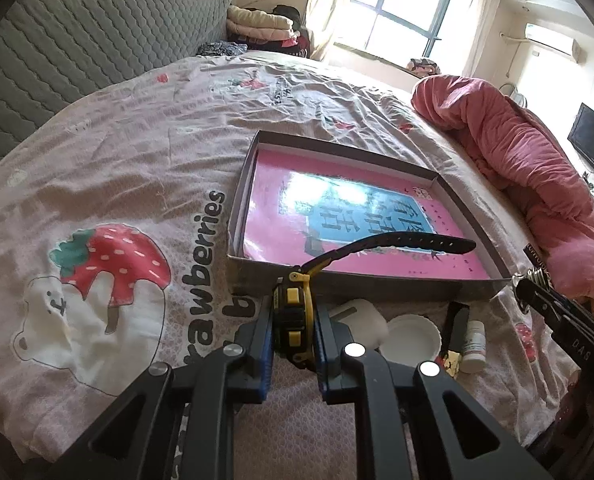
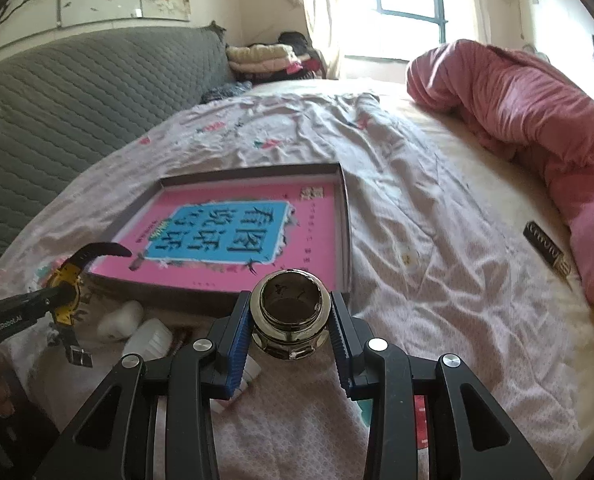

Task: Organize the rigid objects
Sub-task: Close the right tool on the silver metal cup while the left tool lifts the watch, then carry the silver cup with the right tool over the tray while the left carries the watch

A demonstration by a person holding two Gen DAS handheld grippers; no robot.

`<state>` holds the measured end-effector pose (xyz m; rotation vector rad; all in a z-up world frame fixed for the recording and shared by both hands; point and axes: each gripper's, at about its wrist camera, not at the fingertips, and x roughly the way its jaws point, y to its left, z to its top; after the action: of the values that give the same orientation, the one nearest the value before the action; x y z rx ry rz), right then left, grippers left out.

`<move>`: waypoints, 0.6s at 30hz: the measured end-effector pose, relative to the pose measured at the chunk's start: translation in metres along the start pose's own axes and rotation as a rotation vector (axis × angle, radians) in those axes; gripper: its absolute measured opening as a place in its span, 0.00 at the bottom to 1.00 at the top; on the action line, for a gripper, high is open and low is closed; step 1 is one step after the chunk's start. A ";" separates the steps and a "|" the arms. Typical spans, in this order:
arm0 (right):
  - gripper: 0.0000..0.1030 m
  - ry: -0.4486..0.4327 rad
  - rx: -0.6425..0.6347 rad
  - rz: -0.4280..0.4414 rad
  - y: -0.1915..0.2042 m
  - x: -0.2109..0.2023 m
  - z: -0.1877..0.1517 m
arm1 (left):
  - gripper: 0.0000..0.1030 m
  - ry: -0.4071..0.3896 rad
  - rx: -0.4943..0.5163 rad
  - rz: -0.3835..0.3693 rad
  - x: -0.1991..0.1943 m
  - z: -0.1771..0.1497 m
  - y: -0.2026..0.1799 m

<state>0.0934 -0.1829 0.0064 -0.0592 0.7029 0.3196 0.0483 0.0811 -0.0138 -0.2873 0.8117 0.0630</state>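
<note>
My left gripper is shut on a yellow and black wristwatch, held above the bed just short of the near wall of a shallow cardboard box. The watch's black strap reaches out over the pink book lying in the box. In the right wrist view the same watch hangs at the far left in the left gripper. My right gripper is shut on a shiny round metal cup, mouth toward the camera, near the box's right corner.
A white case, a white round lid and a small white bottle lie on the strawberry-print sheet before the box. A rolled pink duvet lies along the right. A grey quilted headboard stands at the left.
</note>
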 end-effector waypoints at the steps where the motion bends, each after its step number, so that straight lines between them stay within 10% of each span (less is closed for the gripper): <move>1: 0.36 -0.005 -0.009 0.004 0.002 -0.001 0.001 | 0.17 -0.002 0.001 0.003 -0.001 0.000 0.000; 18: 0.36 -0.065 -0.032 0.034 0.016 -0.003 0.019 | 0.17 -0.094 -0.004 0.005 -0.008 0.034 -0.026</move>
<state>0.0980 -0.1650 0.0232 -0.0672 0.6351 0.3643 0.0710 0.0662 0.0196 -0.2841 0.7193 0.0822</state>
